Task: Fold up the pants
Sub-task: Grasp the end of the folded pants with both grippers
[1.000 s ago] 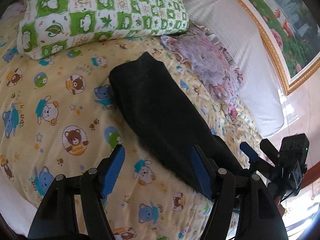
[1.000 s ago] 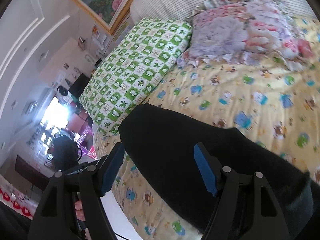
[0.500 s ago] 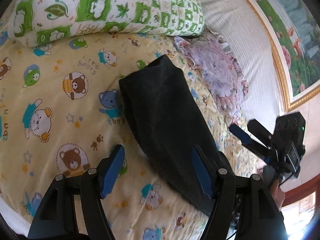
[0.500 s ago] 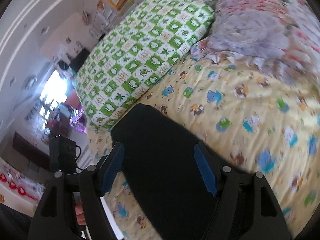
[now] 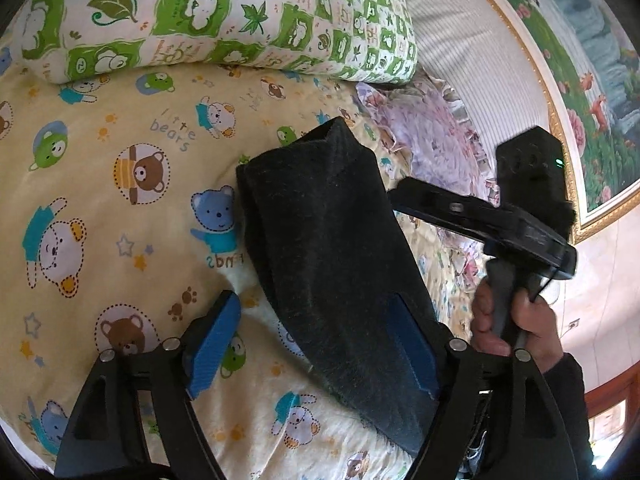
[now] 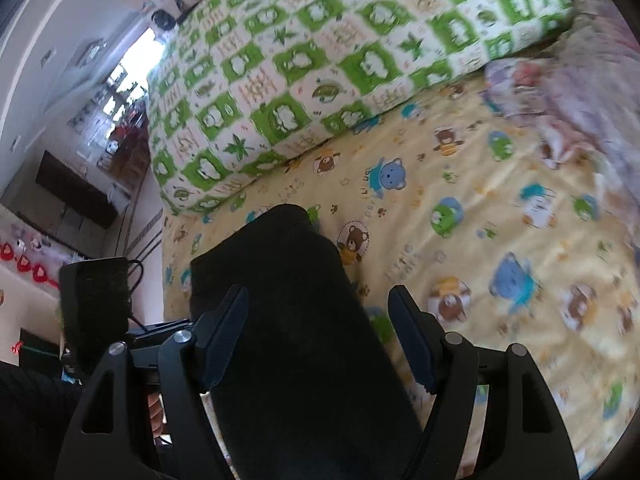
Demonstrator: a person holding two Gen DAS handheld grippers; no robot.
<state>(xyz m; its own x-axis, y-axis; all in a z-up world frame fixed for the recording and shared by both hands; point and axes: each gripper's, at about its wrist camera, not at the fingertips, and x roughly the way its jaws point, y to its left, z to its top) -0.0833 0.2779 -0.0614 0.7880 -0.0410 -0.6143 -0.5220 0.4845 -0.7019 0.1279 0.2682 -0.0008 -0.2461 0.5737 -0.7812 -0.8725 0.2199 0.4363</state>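
**Left wrist and right wrist: dark pants on the bear sheet, both tools wide**

Left wrist view: looks down on folded black pants (image 5: 332, 256), lying as a long strip on a yellow bear-print sheet (image 5: 120, 208), running from near right to far centre. Left gripper (image 5: 312, 344) spread wide, jaws just opened further; left pad over bare sheet, right pad at the pants' near right edge, no clamp on the cloth. Green checked pillow (image 5: 224, 16) at the far edge, a ruffled floral pillow (image 5: 436, 148) to the right behind the pants. Right gripper (image 5: 400, 192) reaches in from the right, over the pants' right edge, held by a hand (image 5: 512, 320) in a dark sleeve.

Right wrist view: somewhat blurred. Right gripper (image 6: 320, 336) stands wide above the pants (image 6: 288, 320), one pad over the cloth, the other just right of it above the sheet (image 6: 500, 240); nothing gripped. Pillow (image 6: 320, 64) far behind. Left tool's black body (image 6: 96, 300) at the near left edge.
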